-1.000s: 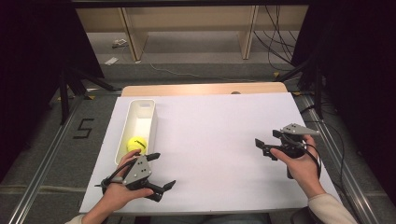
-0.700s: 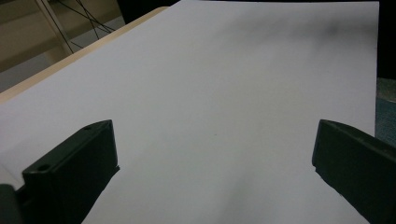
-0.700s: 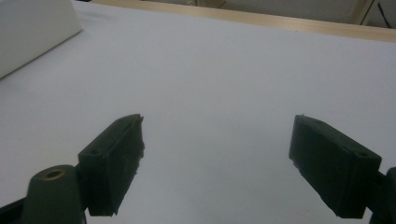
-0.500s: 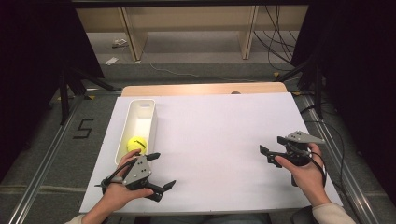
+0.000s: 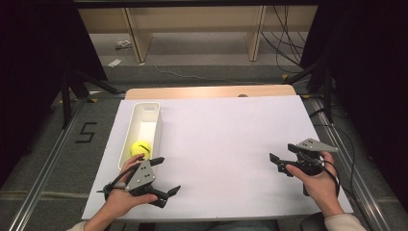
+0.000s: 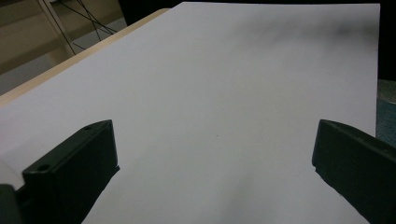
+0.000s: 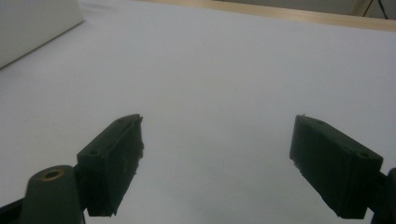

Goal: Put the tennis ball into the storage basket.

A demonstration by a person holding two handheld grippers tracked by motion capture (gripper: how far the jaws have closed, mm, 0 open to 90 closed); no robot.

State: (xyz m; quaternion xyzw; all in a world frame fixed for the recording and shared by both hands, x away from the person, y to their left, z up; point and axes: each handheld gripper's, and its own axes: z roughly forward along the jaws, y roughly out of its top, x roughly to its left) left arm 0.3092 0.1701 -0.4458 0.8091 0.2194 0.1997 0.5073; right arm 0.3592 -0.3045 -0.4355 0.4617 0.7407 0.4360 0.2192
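The yellow ball (image 5: 139,147) lies at the near end of the white bin (image 5: 153,107), left of centre in the high view. The left gripper (image 5: 163,177), lower left, and the right gripper (image 5: 278,163), lower right, both hold their jaws apart, gripping nothing. A reach into the bin risks clipping its wall and shoving it, or pinching the ball off-centre so it squirts away.

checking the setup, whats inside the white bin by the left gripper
A yellow-green tennis ball lies at the near end of the white bin. The rest of its floor looks bare; the near wall hides the ball's underside.
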